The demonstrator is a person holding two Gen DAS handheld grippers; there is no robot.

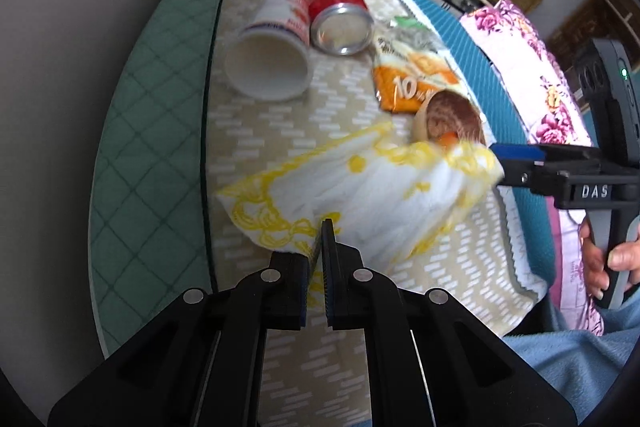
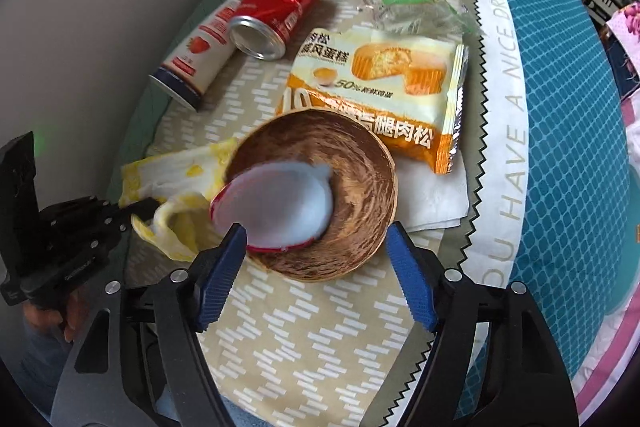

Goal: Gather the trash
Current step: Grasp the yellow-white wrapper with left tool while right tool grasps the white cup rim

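Observation:
A white tissue with yellow print lies crumpled on the beige patterned tablecloth. My left gripper is shut on its near edge. In the right wrist view the same left gripper bites the tissue from the left. A round wooden bowl holds a white lid with a red rim. My right gripper hangs open over the bowl's near side, one blue pad at each flank; I see no pad pressing on it. In the left wrist view the right gripper is beside the bowl.
A red can and a white paper cup lie on their sides at the back left. An orange cake wrapper, a clear wrapper and a white napkin lie behind the bowl. A teal mat borders the right.

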